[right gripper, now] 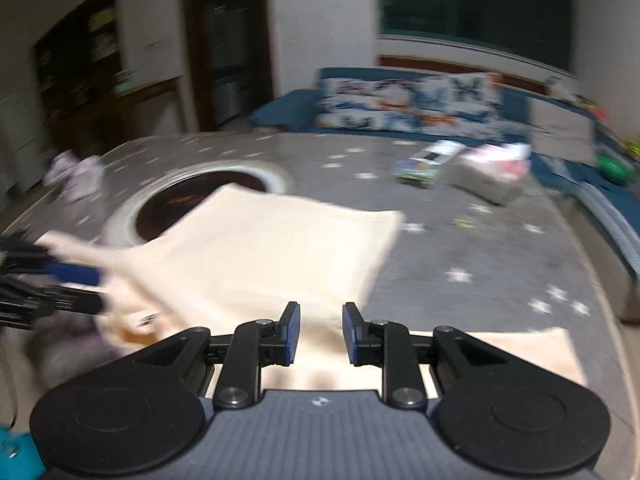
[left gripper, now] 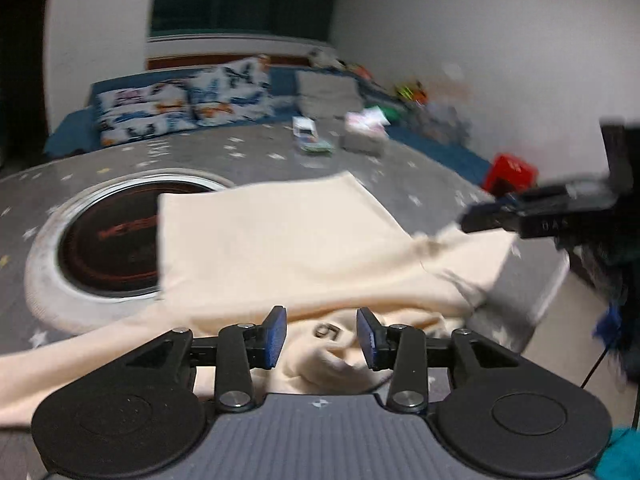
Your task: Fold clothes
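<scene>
A cream garment (left gripper: 280,248) lies partly folded on the grey star-patterned table (left gripper: 256,148); a dark printed mark on it shows near my left fingers. My left gripper (left gripper: 322,336) hovers open over the garment's bunched near edge. My right gripper (left gripper: 486,218) comes in from the right, its tips at a raised corner of the cloth. In the right wrist view the garment (right gripper: 280,248) spreads ahead, and my right gripper (right gripper: 321,334) is open with cloth lying below the gap. My left gripper (right gripper: 80,286) shows blurred at the left, at the cloth's edge.
A round recessed burner (left gripper: 108,240) sits in the table, partly covered by the garment. A tissue box (left gripper: 364,136), small packs (left gripper: 310,140) and a red box (left gripper: 510,174) lie farther back. A blue bench with patterned pillows (left gripper: 180,108) runs behind. The table edge (left gripper: 532,288) drops off at the right.
</scene>
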Tool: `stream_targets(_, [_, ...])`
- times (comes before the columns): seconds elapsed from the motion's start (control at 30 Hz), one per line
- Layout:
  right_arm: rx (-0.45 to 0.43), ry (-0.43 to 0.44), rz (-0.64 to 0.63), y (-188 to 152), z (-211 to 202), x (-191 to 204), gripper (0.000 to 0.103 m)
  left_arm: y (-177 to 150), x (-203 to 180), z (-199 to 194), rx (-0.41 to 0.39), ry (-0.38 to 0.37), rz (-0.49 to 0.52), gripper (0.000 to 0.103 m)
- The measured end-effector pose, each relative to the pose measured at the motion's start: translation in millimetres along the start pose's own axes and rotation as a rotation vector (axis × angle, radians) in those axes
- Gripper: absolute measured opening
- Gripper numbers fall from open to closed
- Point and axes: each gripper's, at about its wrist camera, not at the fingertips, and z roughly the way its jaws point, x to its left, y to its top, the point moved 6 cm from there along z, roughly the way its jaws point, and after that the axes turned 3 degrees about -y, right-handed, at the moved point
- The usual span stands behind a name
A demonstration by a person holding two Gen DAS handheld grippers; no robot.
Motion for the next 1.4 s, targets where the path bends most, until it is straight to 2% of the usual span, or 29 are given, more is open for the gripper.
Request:
stream_targets(0.17, [0.049, 0.110, -0.105, -7.3, 4.1, 44.8, 0.022, -10.3, -11.2, 10.9, 0.051, 0.002, 0.058, 0.040])
stream_targets(0.27, [0.067, 0.157, -0.160, -13.2, 3.3, 67.1, 0.022, -14.2, -8.3, 13.6, 0.062, 0.006, 0.059, 0.038])
stream_targets(0.3, [0.070, 0.168, -0.174, -14.0, 2.7, 72.6, 0.022, -15.0, -7.1, 14.5, 0.065, 0.006, 0.057, 0.035])
stream_targets(0.37, [0.079, 0.181, -0.193, -15.7, 3.8, 80.3, 0.022, -16.6, -4.7, 16.3, 0.071, 0.007, 0.055, 0.017])
stream_targets(0.43, [0.088, 0.192, -0.211, -17.5, 5.8, 87.4, 0.022, -17.8, -2.3, 17.6, 0.074, 0.009, 0.051, 0.008])
stream_targets(0.47, [0.093, 0.195, -0.217, -19.1, 6.3, 89.4, 0.022, -16.6, -1.5, 16.0, 0.063, 0.013, 0.046, 0.007])
stream_targets(0.6, [0.117, 0.199, -0.235, -26.9, 7.3, 93.8, 0.022, -8.4, -7.6, -14.5, -0.046, -0.038, 0.043, 0.006])
stream_targets(0.7, [0.135, 0.202, -0.249, -32.8, 8.1, 97.1, 0.022, -9.5, -11.7, -33.0, -0.082, -0.072, 0.080, 0.006])
stream_targets(0.8, [0.153, 0.204, -0.263, -38.7, 8.8, 100.4, 0.022, -23.8, -5.9, -27.6, -0.018, -0.080, 0.075, 0.007])
stream_targets(0.83, [0.159, 0.205, -0.268, -40.7, 9.0, 101.4, 0.020, -28.9, -3.0, -23.9, 0.006, -0.075, 0.068, 0.007])
stream_targets(0.87, [0.165, 0.206, -0.273, -42.7, 9.2, 102.5, 0.012, -32.6, -0.5, -21.2, 0.024, -0.071, 0.064, 0.007])
stream_targets(0.97, [0.182, 0.211, -0.286, -47.9, 8.7, 105.3, 0.007, -30.9, 3.5, -22.2, 0.027, -0.071, 0.068, 0.010])
stream_targets(1.07, [0.193, 0.224, -0.299, -50.5, 3.6, 106.3, 0.007, -27.8, 7.8, -23.7, 0.023, -0.069, 0.071, 0.011])
stream_targets(1.2, [0.208, 0.240, -0.315, -53.9, -3.2, 107.6, 0.007, -9.7, 10.6, -23.1, -0.033, -0.065, 0.050, 0.012])
stream_targets(1.33, [0.223, 0.257, -0.332, -57.4, -10.0, 108.9, 0.007, -1.9, 1.6, 5.2, -0.015, -0.095, 0.040, 0.012])
stream_targets(1.4, [0.230, 0.265, -0.340, -59.1, -13.4, 109.6, 0.008, -7.1, -0.7, 23.6, 0.026, -0.104, 0.030, 0.012])
